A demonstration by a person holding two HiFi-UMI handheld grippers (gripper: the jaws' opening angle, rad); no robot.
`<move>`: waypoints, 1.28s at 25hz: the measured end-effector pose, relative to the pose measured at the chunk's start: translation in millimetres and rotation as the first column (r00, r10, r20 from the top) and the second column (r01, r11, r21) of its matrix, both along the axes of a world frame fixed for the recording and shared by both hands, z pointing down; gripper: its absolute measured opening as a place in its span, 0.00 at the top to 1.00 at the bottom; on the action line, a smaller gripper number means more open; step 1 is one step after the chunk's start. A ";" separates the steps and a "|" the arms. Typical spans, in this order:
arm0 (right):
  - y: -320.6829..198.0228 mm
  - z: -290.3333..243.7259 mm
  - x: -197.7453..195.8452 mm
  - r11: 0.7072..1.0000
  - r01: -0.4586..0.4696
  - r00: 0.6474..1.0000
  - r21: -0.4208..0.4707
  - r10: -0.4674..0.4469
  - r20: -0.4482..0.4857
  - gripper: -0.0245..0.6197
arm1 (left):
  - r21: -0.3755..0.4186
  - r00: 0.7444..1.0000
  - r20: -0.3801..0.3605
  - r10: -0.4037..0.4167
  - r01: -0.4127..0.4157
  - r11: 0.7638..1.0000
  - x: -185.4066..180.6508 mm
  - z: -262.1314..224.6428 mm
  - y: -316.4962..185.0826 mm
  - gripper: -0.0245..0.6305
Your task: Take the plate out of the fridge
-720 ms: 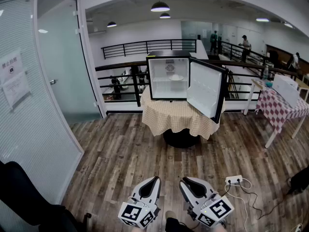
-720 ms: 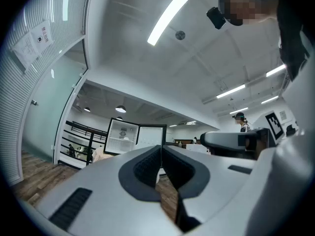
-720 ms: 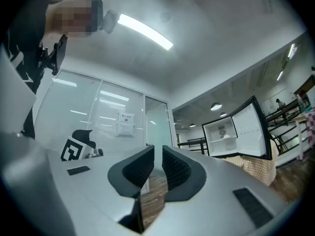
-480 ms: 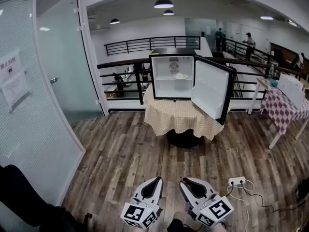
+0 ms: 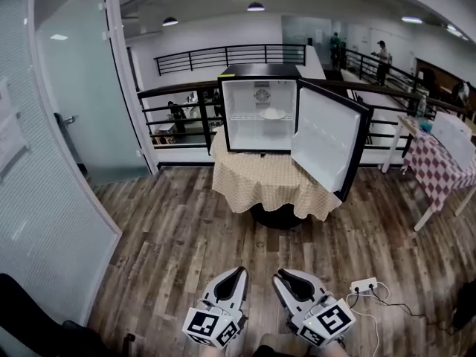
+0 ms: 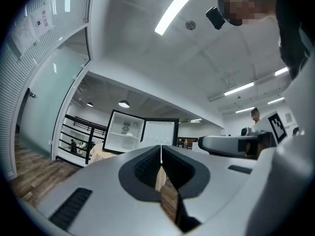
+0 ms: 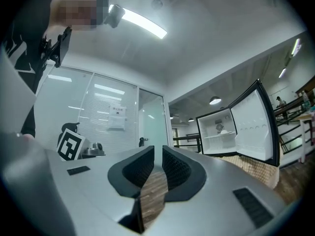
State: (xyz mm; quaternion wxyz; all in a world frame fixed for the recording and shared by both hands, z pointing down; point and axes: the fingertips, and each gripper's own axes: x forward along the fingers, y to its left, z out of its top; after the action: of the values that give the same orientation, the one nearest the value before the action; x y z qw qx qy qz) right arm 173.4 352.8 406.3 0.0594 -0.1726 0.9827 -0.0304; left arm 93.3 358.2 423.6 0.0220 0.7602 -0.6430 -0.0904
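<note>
On fridge (image 5: pixel 245 134) shelf: plate (image 5: pixel 273 114), well apart from left gripper (image 5: pixel 239 272), right gripper (image 5: pixel 277 276).

The fridge (image 5: pixel 259 110) now stands larger and nearer in the head view, and its open door (image 5: pixel 326 141) spreads wider. The paper notice (image 5: pixel 7 136) slides toward the left edge.

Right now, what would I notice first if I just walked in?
A small white fridge stands open on a cloth-covered table in the middle of the room. A white plate sits on its shelf. At the bottom, the left tongs and right tongs point toward it, empty.
</note>
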 end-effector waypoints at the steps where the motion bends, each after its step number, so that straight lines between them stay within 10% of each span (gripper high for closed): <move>1: -9.0 1.1 -1.9 1.000 -0.001 1.000 -0.003 0.001 -0.002 0.86 | -0.001 1.000 0.002 -0.001 0.001 1.000 -1.3 0.4 -9.4 0.94; 32: -148.9 19.4 -13.6 0.995 -0.039 0.998 -0.096 0.043 0.045 0.86 | -0.053 1.000 0.027 -0.011 0.012 0.999 -19.5 10.7 -150.3 0.94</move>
State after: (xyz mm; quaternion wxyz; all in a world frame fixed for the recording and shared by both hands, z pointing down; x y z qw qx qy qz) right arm 159.8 203.9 425.8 0.0747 -0.1946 0.9748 -0.0801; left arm 73.8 207.9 434.3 0.0329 0.7567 -0.6499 -0.0631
